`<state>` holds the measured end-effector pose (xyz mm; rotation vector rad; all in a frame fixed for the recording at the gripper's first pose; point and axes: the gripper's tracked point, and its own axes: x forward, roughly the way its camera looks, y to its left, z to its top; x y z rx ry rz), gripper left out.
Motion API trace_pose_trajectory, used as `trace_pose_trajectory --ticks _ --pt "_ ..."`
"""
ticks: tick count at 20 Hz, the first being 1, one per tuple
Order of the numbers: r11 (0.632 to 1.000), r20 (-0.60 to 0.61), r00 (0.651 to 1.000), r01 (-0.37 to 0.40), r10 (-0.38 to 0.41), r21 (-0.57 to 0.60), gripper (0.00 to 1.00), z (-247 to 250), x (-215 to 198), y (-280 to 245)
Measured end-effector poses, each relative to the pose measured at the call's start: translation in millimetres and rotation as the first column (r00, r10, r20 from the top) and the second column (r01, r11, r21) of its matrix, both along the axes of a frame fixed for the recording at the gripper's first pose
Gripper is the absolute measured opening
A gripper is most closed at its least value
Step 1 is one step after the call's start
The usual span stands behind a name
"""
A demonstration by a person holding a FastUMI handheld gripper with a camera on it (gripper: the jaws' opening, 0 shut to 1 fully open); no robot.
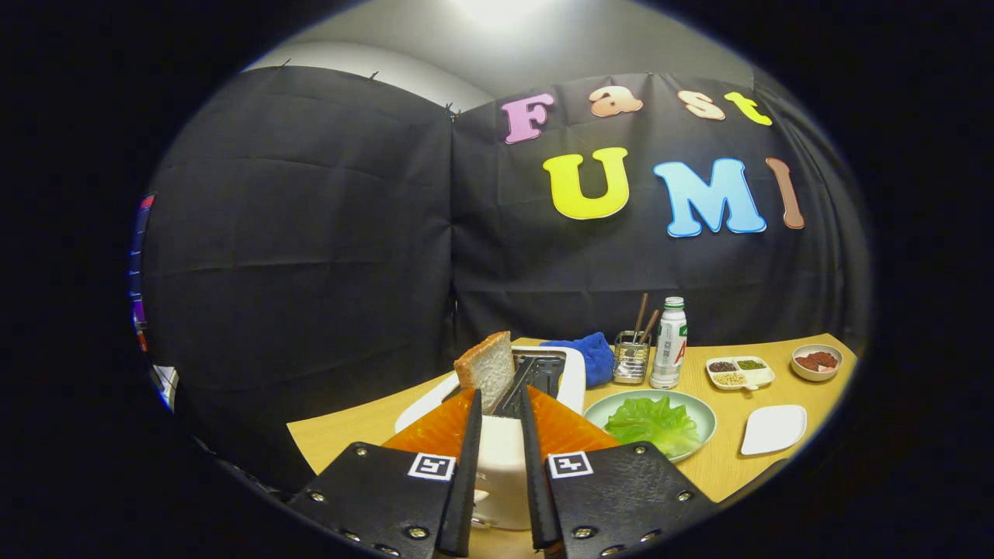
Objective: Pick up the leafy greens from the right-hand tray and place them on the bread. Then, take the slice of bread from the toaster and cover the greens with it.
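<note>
1. Bread slice (pixel 487 368) stands up out of the left slot of the white toaster (pixel 571 373), tilted a bit, just beyond the left fingertip. One slice in view.
2. Tool (pixel 501 397): fingers parted by a narrow gap, nothing between them, grasping nothing. Tips hang over the toaster top; can't tell if they touch it. Left tip is just beside the slice's lower right corner; contact unclear.
3. Toaster's right slot sits just past the tips.
4. One blue cloth (pixel 594 355) lies behind the toaster, against its right side.
5. One metal mesh holder (pixel 630 359) right of the cloth, with a few brown sticks in it; exact count unclear.
6. One small white bottle (pixel 669 342) upright, just beside the holder.
7. Leafy greens (pixel 654 423) lie on one pale green plate (pixel 703 410), right of the toaster and the fingers, on the wooden tabletop (pixel 357 427).
8. One white three-compartment dish (pixel 740 372) with different fillings beyond the plate.
9. One flat white tray (pixel 773 428) right of the plate.
10. One small bowl (pixel 816 361) of reddish stuff farthest right.
</note>
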<state>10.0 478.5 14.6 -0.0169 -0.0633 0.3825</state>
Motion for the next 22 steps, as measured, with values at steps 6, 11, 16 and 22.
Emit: trace_pose_trajectory --ticks 6,11,16,22 --pt "0.991 0.032 0.997 0.071 -0.068 -0.11 0.29 -4.8 21.4 30.0" --pt "0.983 0.042 0.991 0.131 -0.126 -0.128 0.29 -6.9 39.0 35.5" --pt "0.982 0.01 0.989 0.148 -0.148 -0.116 0.29 -4.7 52.5 36.3" --pt "0.983 -0.003 0.989 0.146 -0.147 -0.11 0.08 -2.7 61.7 29.9"
